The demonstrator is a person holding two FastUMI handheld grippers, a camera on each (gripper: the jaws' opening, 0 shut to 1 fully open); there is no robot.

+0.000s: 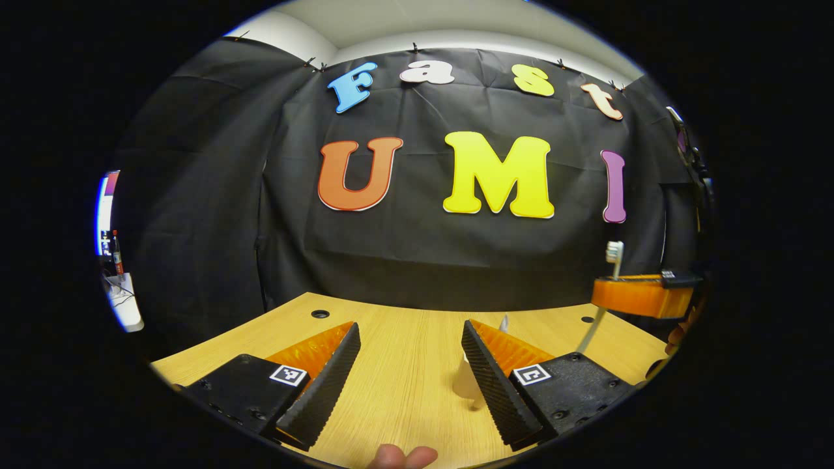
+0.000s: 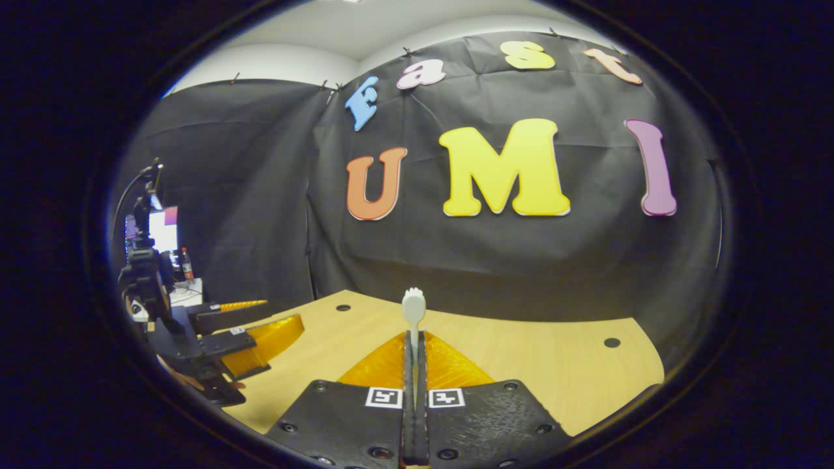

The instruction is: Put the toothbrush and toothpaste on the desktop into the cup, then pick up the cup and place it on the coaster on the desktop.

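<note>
I see even, fairly bright light from overhead. The desktop (image 1: 404, 352) carries a soft sheen and only faint shadows. Both views bend hard at the edges, curving the desk's far rim. Near fingers look sharp; the far-left screen (image 2: 163, 228) glares, overexposed.

Toothbrush (image 2: 414, 312) handle's buried between the right gripper (image 2: 414, 365) fingers. A pale object (image 1: 470, 384) sits half-hidden behind the left gripper's finger (image 1: 498, 384).
</note>
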